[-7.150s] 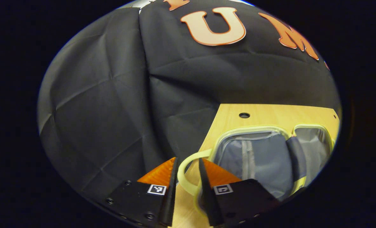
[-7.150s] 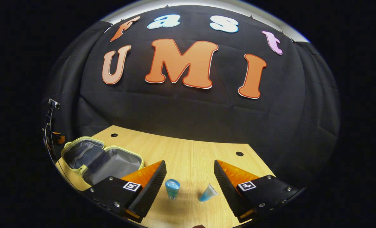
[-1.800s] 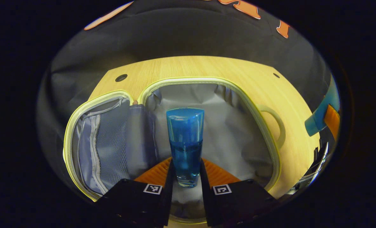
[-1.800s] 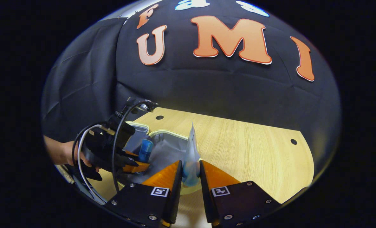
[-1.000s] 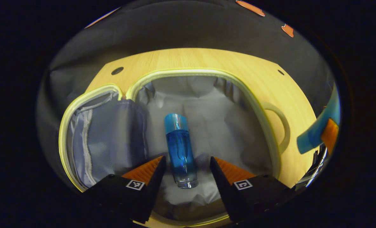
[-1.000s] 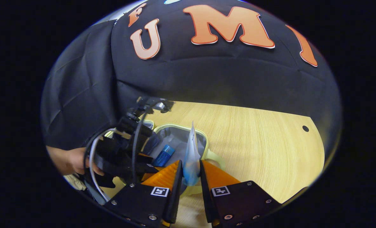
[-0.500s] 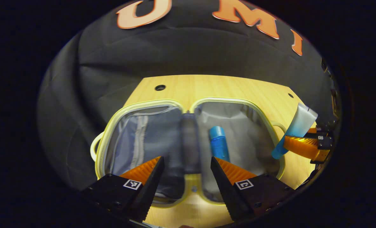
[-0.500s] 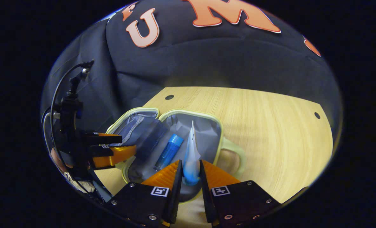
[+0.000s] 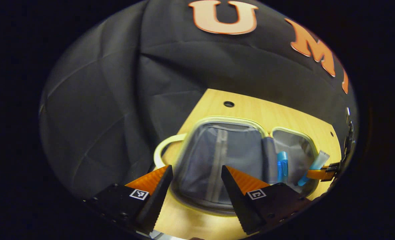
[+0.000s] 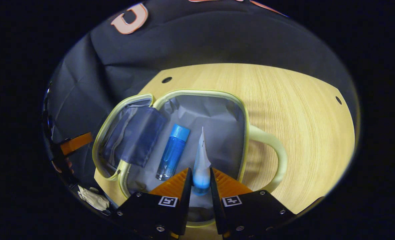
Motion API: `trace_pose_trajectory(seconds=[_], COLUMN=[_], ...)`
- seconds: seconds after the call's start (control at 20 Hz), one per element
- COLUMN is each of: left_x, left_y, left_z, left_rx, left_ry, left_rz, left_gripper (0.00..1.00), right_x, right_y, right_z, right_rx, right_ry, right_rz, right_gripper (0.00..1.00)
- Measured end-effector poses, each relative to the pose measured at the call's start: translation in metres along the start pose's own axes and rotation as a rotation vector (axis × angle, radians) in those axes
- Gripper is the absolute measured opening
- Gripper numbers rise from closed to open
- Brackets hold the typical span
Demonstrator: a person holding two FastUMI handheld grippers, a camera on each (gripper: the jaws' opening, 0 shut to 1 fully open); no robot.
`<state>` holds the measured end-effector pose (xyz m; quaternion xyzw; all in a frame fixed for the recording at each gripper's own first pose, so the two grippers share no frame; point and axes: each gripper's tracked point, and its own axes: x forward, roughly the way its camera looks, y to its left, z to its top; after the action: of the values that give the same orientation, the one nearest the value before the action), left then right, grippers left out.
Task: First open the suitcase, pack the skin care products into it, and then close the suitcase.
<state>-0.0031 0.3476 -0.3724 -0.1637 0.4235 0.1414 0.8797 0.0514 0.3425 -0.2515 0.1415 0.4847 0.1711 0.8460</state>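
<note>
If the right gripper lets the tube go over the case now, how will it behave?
The tube looks soft: its flat crimped end tapers thin, so it would probably flop onto its side rather than stand. It likely won't roll far on the suitcase lining's creased fabric. It may come to rest against the blue bottle lying close beside it. The right gripper pinches its cap end.

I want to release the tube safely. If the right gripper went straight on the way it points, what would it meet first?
Likely the grey lining of the open suitcase: the right gripper, shut on the tube, points into that half, beside the blue bottle. Depth is unclear.
</note>
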Motion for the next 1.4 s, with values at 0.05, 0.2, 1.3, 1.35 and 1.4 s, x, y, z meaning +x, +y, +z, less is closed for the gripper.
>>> trace_pose_trajectory(seconds=[0.05, 0.2, 1.3, 1.35, 1.4], left_x=[0.002, 0.014, 0.114, 0.110, 0.108], left_y=[0.014, 0.048, 0.078, 0.079, 0.081], left_z=[0.000, 0.003, -0.033, -0.029, -0.023], left_rx=[-0.032, -0.121, -0.558, -0.554, -0.540], left_ry=[0.003, 0.018, 0.242, 0.226, 0.201], left_rz=[0.002, 0.013, -0.103, -0.104, -0.094], left_gripper=[0.91, 0.91, 0.28, 0.21, 0.21], right_x=[0.002, 0.010, -0.163, -0.170, -0.173], right_y=[0.000, -0.001, -0.099, -0.104, -0.110], right_z=[-0.002, -0.002, 0.127, 0.126, 0.125], right_rx=[0.012, 0.041, -0.191, -0.199, -0.209], right_ry=[0.019, 0.050, -0.552, -0.557, -0.559], right_rz=[-0.008, -0.036, -0.364, -0.377, -0.392], right_gripper=[0.35, 0.43, 0.81, 0.81, 0.81])
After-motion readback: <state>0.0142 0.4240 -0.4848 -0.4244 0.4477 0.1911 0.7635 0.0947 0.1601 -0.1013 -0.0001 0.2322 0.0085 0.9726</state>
